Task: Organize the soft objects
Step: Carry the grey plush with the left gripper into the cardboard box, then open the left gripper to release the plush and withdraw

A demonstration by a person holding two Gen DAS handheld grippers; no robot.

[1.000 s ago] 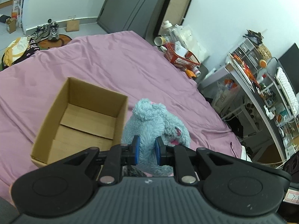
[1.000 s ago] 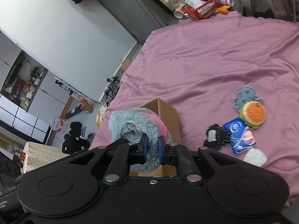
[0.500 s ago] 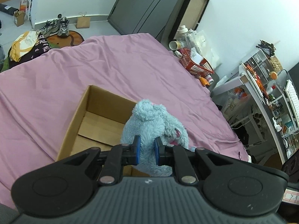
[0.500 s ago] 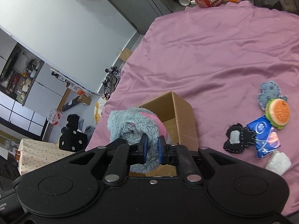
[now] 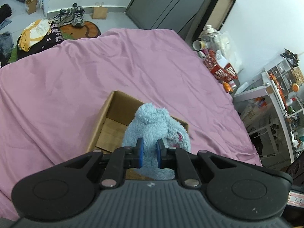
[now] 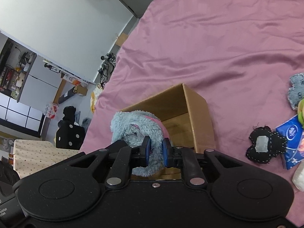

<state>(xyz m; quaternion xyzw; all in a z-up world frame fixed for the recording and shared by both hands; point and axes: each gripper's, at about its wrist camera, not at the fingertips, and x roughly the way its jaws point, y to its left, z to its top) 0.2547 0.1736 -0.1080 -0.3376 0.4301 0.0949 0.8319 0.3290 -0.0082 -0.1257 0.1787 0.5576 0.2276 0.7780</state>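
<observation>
So both grippers are pinching the same thing – a fluffy blue plush toy (image 5: 152,125) – and my guess is that's because it's big and floppy enough that one pinch would let it sag or swing. The left gripper (image 5: 149,153) has its blue pads squeezed into the fur at one end, and the right gripper (image 6: 155,152) is clamped on the fur at another part, with a bit of pink trim showing just beyond it. Neither one is loose; fur fills the gap between the pads in both views.

The toy hangs right above the cardboard box (image 5: 106,117), which sits open on the pink bedsheet (image 5: 76,79). From the left wrist view the plush covers a good part of the opening, so it looks lined up for a drop – I'd say lowering and letting go is what comes next.

Box contents: as far as I can see, just bare cardboard floor, though the toy hides part of it.

Off to the side on the sheet, well apart from the box, lie more soft bits: a black stitched patch (image 6: 266,147), a blue tissue pack (image 6: 291,140) and a denim-looking piece (image 6: 296,89).
</observation>
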